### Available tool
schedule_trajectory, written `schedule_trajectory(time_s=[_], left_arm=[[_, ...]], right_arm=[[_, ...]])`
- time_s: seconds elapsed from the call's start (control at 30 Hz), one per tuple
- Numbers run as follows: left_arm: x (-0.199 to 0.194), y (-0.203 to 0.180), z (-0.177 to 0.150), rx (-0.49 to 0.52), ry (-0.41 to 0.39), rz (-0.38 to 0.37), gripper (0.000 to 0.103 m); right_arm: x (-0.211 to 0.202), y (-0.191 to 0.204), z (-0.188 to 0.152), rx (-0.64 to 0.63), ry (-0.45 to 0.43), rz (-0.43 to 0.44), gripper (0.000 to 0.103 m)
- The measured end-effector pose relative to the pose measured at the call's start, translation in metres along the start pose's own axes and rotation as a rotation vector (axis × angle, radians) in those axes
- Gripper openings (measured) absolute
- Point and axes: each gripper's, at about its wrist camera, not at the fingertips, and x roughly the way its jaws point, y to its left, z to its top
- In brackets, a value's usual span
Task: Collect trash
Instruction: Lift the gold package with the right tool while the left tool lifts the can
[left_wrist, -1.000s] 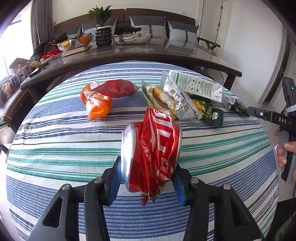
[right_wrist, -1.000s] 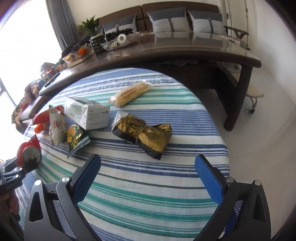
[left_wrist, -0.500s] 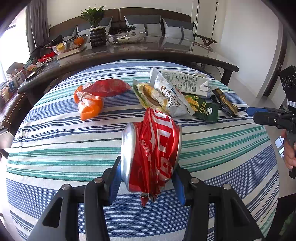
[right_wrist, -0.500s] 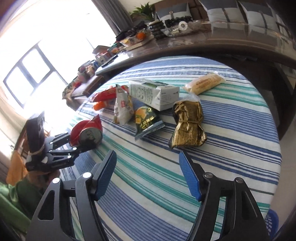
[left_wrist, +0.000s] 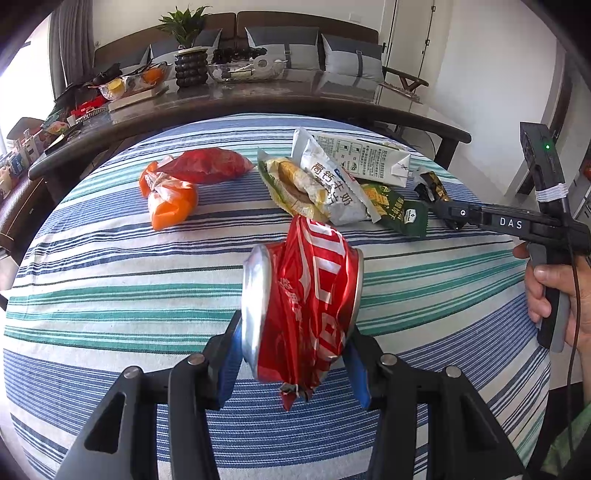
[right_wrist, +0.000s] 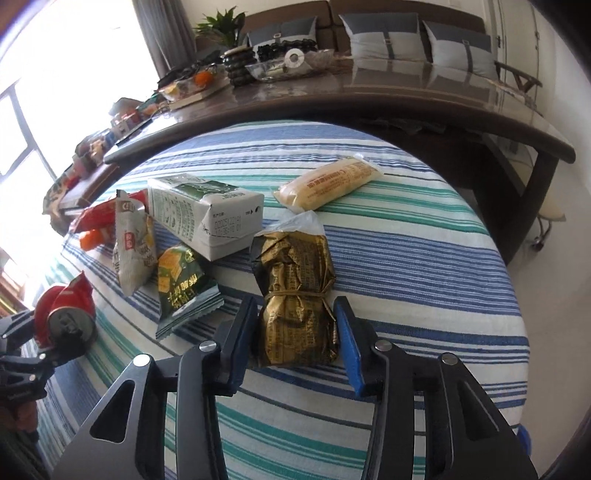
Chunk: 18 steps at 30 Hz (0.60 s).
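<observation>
- Trash lay scattered over the striped tabletop (right_wrist: 424, 258), mostly in the upper middle of both views.
- The white milk carton (right_wrist: 207, 218) lay on its side, upper left of centre in the right wrist view, just beside the gold packet.
- A crushed red can (left_wrist: 303, 306) sat in the lower centre of the left wrist view, clamped end to end between the blue pads of the left claw (left_wrist: 291, 354), clear of the cloth.
- The gold foil packet (right_wrist: 295, 295) lay at the centre of the right wrist view, its near end between the fingers of the right claw (right_wrist: 297, 332); those jaws were closing, and the pads stood just beside its sides, contact not certain.
- A white snack bag (left_wrist: 332, 184) leaned on the carton in the upper middle of the left wrist view.
- A green wrapper (right_wrist: 181, 291) lay left of the gold packet.
- A pale yellow sachet (right_wrist: 328, 182) lay alone, upper right of centre.
- A red bag (left_wrist: 207, 166) and an orange bag (left_wrist: 170, 203) lay touching, upper left of the left wrist view.
- A hand (left_wrist: 557, 295) gripped the right claw's handle at the right edge.
</observation>
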Motion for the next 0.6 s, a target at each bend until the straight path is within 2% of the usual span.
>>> schedule_trajectory(time_s=[0.27, 0.43, 0.53, 0.6], left_arm=[[-0.009, -0.028, -0.013, 0.055, 0.014, -0.076, 0.050], [-0.015, -0.047, -0.029, 0.118, 0.021, -0.079, 0.054], [-0.016, -0.053, -0.035, 0.137, 0.030, -0.079, 0.060], [-0.017, -0.054, -0.036, 0.136, 0.036, -0.085, 0.061]], right_arm=[[-0.035, 0.024, -0.041, -0.043, 0.084, -0.047, 0.042], [-0.058, 0.047, -0.074, -0.114, 0.142, -0.027, 0.043], [-0.062, 0.052, -0.082, -0.150, 0.148, -0.014, 0.054], [-0.062, 0.053, -0.083, -0.170, 0.150, -0.014, 0.057]])
